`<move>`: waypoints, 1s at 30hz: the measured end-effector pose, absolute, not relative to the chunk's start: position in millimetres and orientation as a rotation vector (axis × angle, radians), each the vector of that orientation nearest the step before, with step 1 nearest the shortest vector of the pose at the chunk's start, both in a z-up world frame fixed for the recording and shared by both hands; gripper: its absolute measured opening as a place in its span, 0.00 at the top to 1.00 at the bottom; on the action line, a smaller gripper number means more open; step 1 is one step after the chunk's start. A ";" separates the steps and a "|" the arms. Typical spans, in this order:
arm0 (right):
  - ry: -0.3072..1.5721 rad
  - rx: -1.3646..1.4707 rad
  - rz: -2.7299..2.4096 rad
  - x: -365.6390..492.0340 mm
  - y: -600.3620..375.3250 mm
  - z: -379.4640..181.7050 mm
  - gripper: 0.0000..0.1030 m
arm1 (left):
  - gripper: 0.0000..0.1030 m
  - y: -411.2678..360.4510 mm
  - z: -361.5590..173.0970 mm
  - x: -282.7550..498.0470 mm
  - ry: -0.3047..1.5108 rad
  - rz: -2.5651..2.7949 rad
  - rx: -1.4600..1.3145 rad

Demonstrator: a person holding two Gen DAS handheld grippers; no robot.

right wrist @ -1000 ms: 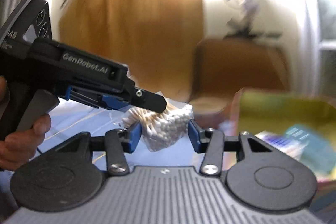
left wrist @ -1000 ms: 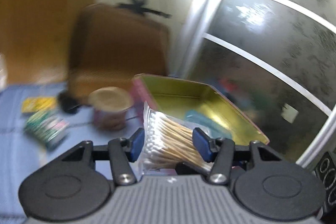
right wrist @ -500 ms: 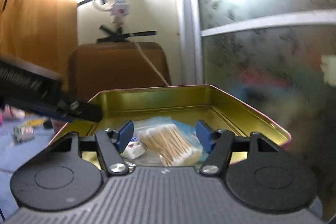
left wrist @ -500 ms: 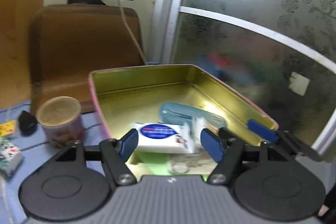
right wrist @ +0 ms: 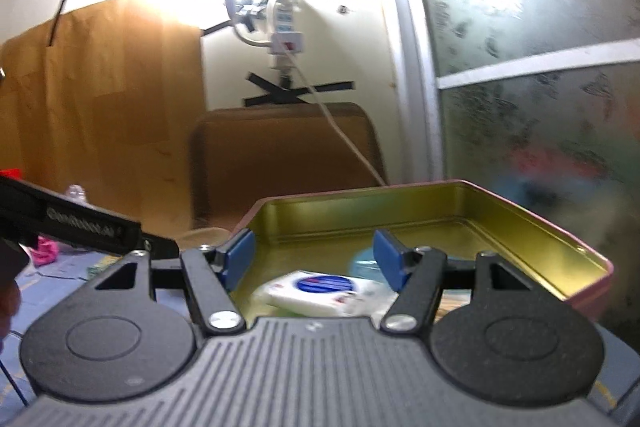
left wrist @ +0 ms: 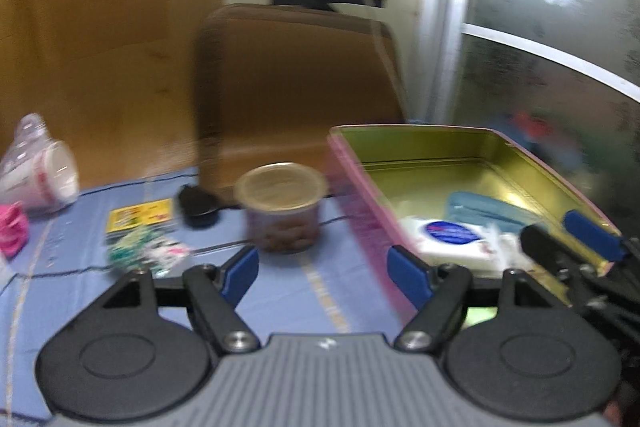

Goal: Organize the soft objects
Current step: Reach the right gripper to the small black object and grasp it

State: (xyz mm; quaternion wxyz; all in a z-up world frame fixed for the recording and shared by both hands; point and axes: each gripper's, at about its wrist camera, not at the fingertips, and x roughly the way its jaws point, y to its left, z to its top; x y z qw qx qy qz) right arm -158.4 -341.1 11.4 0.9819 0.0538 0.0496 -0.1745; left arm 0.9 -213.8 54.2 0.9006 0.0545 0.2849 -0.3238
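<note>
A pink tin (left wrist: 440,143) with a gold inside stands on the blue cloth at the right. In it lie a white tissue pack (left wrist: 448,239) with a blue oval and a blue pouch (left wrist: 488,207). My left gripper (left wrist: 324,275) hangs over the cloth just left of the tin, jaws opening, nothing between them. My right gripper (right wrist: 314,261) hovers open over the tin's (right wrist: 520,223) near end, above the tissue pack (right wrist: 316,287) and holding nothing. It also shows in the left wrist view (left wrist: 568,243). The cotton swab bag is hidden.
A round tub (left wrist: 280,211) of brown contents stands left of the tin. Further left lie a black object (left wrist: 198,207), a yellow packet (left wrist: 140,213), a green-and-white packet (left wrist: 148,251), a tipped plastic cup (left wrist: 40,179) and something pink (left wrist: 12,231). A brown chair back (left wrist: 300,87) is behind.
Both grippers held the cotton swab bag a second ago. They let it go into the tin and opened. The left gripper has since swung left off the tin towards the cloth.
</note>
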 end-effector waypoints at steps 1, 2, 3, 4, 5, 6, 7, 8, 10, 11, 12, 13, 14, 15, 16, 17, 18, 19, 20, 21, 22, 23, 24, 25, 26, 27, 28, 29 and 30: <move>0.096 0.100 -0.336 -156.1 -334.9 12.8 0.33 | 0.29 -208.4 52.7 3.5 0.589 -0.653 0.111; 0.094 0.093 -0.323 -154.4 -329.5 14.3 0.33 | 0.29 -200.5 50.1 6.1 0.588 -0.630 0.110; 0.093 0.086 -0.309 -152.5 -323.6 15.3 0.32 | 0.29 -194.1 48.2 8.2 0.587 -0.612 0.107; 0.094 0.080 -0.292 -150.2 -317.2 16.1 0.32 | 0.28 -186.9 45.4 10.9 0.588 -0.590 0.104; 0.097 0.074 -0.277 -147.9 -312.1 16.5 0.32 | 0.28 -181.0 43.0 13.5 0.589 -0.573 0.100; 0.101 0.065 -0.261 -145.5 -306.5 16.5 0.31 | 0.28 -174.3 40.4 16.6 0.591 -0.555 0.095; 0.107 0.053 -0.246 -142.6 -300.7 16.5 0.30 | 0.28 -167.8 37.8 19.3 0.594 -0.538 0.091; 0.115 0.038 -0.231 -139.7 -294.6 15.7 0.30 | 0.28 -161.4 35.2 22.7 0.596 -0.520 0.087; 0.133 0.016 -0.204 -134.0 -284.0 13.8 0.30 | 0.28 -149.6 30.1 28.2 0.596 -0.485 0.084; 0.145 0.009 -0.189 -131.1 -279.0 12.7 0.30 | 0.28 -143.4 27.6 31.4 0.596 -0.465 0.084; 0.156 0.002 -0.174 -128.8 -274.1 11.7 0.30 | 0.27 -139.0 25.4 34.3 0.597 -0.449 0.082; 0.167 -0.005 -0.160 -126.8 -269.7 10.6 0.30 | 0.27 -132.9 22.8 37.4 0.599 -0.433 0.078; 0.176 -0.013 -0.148 -124.3 -265.3 9.6 0.30 | 0.27 -127.0 20.5 40.4 0.600 -0.417 0.075; 0.184 -0.020 -0.139 -121.5 -261.7 9.2 0.30 | 0.26 -121.1 18.3 43.2 0.601 -0.401 0.073; 0.190 -0.027 -0.129 -119.8 -258.2 8.5 0.30 | 0.26 -115.7 16.2 45.9 0.601 -0.385 0.072; 0.197 -0.033 -0.117 -118.0 -254.6 7.8 0.30 | 0.26 -111.5 14.5 49.0 0.600 -0.369 0.073; 0.205 -0.036 -0.106 -116.1 -251.4 7.2 0.29 | 0.26 -106.4 12.5 52.0 0.599 -0.353 0.074; 0.214 -0.038 -0.093 -113.8 -248.5 6.8 0.29 | 0.26 -101.1 10.1 55.4 0.598 -0.337 0.075; 0.225 -0.038 -0.080 -110.9 -245.9 6.5 0.29 | 0.25 -95.9 8.0 58.8 0.597 -0.319 0.076; 0.236 -0.037 -0.066 -107.7 -243.4 6.2 0.29 | 0.26 -91.4 6.0 61.2 0.597 -0.305 0.077; 0.246 -0.036 -0.055 -104.9 -241.0 5.7 0.29 | 0.26 -86.8 4.0 64.0 0.596 -0.291 0.077; 0.258 -0.034 -0.043 -101.5 -238.9 5.8 0.29 | 0.26 -81.5 2.4 67.4 0.596 -0.278 0.072; 0.270 -0.032 -0.029 -97.6 -236.7 6.6 0.29 | 0.25 -76.6 1.0 70.2 0.595 -0.268 0.066; 0.280 -0.029 -0.016 -94.3 -234.4 7.3 0.29 | 0.25 -71.0 -0.2 74.2 0.595 -0.257 0.057; 0.293 -0.020 0.003 -88.7 -233.0 10.1 0.29 | 0.25 -65.6 -1.3 77.4 0.595 -0.244 0.046; 0.302 -0.009 0.018 -83.7 -231.5 11.9 0.29 | 0.25 -59.9 -2.5 80.5 0.594 -0.232 0.031; 0.313 0.011 0.037 -75.9 -230.7 15.9 0.29 | 0.25 -54.1 -4.0 83.3 0.595 -0.222 0.011; 0.322 0.027 0.053 -69.3 -229.9 18.4 0.29 | 0.25 -48.9 -6.0 85.5 0.596 -0.217 -0.007; 0.335 0.044 0.070 -60.1 -229.1 21.3 0.29 | 0.25 -44.3 -9.0 87.3 0.600 -0.212 -0.028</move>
